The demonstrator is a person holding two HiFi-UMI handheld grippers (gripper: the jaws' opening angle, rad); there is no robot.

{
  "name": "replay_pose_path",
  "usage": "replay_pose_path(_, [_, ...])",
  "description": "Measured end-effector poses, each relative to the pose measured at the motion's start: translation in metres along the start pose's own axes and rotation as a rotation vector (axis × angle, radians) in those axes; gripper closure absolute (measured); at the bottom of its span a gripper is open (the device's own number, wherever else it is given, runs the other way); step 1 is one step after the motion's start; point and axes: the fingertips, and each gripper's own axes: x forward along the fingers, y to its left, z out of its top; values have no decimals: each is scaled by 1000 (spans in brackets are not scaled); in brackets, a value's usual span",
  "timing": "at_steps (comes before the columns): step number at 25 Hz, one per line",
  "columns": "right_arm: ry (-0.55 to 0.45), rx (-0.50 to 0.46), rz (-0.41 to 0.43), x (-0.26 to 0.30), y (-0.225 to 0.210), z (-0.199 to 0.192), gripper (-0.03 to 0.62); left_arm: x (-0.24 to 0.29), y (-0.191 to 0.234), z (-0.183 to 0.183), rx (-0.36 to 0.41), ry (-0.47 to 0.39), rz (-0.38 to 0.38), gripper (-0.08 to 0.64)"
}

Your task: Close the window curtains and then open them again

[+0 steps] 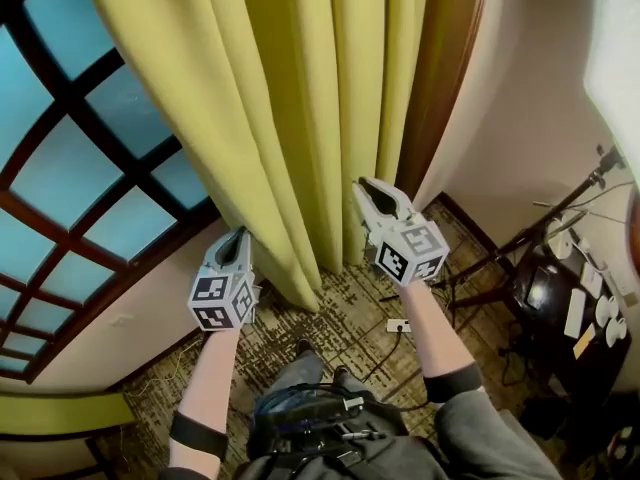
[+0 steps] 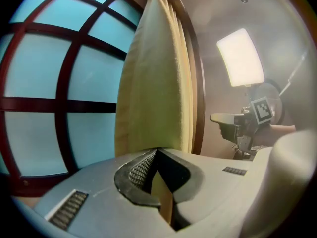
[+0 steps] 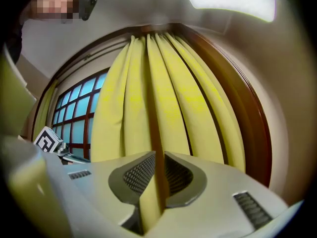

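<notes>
The yellow-green curtain [image 1: 300, 118] hangs gathered in folds at the right side of the window. My left gripper [image 1: 237, 236] is at the curtain's left edge, low down. In the left gripper view the left gripper [image 2: 156, 155] is shut on a thin fold of the curtain [image 2: 153, 83]. My right gripper [image 1: 372, 190] is pushed into the folds further right and higher. In the right gripper view the right gripper [image 3: 158, 157] pinches a pleat of the curtain [image 3: 163, 98] between its pads.
The window [image 1: 80, 168] with dark red wooden bars lies uncovered at the left. A wooden frame [image 1: 450, 68] runs beside the curtain. A stand and a dark table with small things [image 1: 560, 298] are at the right. A cable and socket [image 1: 398, 325] lie on the patterned carpet.
</notes>
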Motion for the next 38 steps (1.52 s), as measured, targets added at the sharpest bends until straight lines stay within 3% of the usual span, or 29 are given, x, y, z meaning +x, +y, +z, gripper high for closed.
replay_pose_path(2, [63,13,4,-4,9,-23,591,-17,7,-7,5,1,44,560])
replay_pose_path(7, [147,31,58,-4,54,-64,592,-64,26,-24,-8,14,121,560])
replay_pose_path(16, [224,28,126,-5,155,-103,592,-167,82,-66,-70,5,233,560])
replay_pose_path(28, [316,-18,160,-42,339,-163,592,-360,168,-128,-86,-8,326,560])
replay_pose_path(38, [371,2,174,-87,494,-222,592,-509,226,-199,-109,15,355,560])
